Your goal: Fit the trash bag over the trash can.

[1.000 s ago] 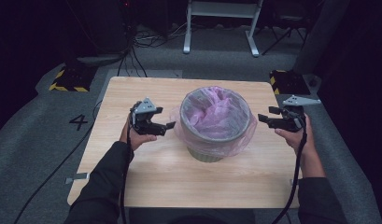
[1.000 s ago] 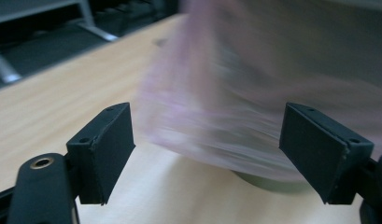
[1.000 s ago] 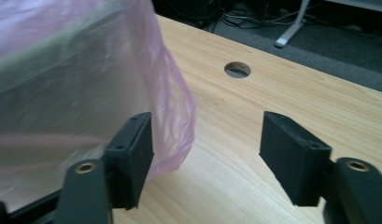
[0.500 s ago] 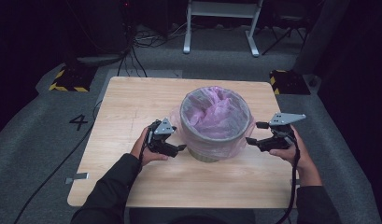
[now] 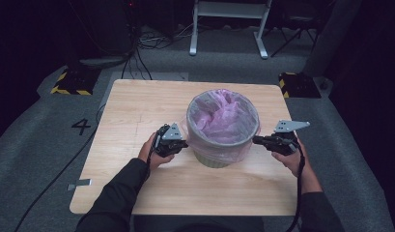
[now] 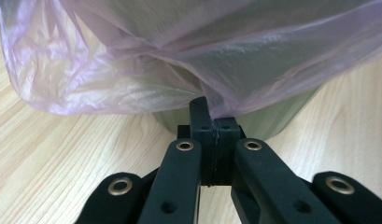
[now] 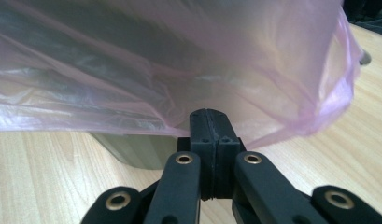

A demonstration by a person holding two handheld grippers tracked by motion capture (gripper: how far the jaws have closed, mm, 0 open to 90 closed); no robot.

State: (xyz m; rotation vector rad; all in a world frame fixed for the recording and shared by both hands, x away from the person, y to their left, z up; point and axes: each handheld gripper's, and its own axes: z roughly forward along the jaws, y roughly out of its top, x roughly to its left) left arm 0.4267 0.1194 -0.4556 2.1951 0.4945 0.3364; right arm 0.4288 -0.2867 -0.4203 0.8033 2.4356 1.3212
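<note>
A grey-green bin point(image 5: 218, 158) stands mid-table, lined with a thin pink plastic bag point(image 5: 220, 116) whose hem hangs down over the rim. My left gripper point(image 5: 183, 143) is against the bin's left side. In the left gripper view its jaws are closed together point(image 6: 212, 119), pinching a fold of the pink bag point(image 6: 132, 60) just above the bin wall point(image 6: 272, 123). My right gripper point(image 5: 257, 140) is at the bin's right side. Its jaws are likewise pressed together point(image 7: 212, 122) on the bag's overhanging hem point(image 7: 254, 70), with the bin wall point(image 7: 132, 149) below.
The bin rests on a light wooden table point(image 5: 137, 101) with bare wood all round it. Grey floor surrounds the table, with cables point(image 5: 137, 53), a white stand point(image 5: 229, 29) and yellow-black striped blocks point(image 5: 69, 83) beyond the far edge.
Both grippers came in from the table's sides toward the person and onto the bin, and closed on the bag's overhanging hem. The bin has stayed in place.
</note>
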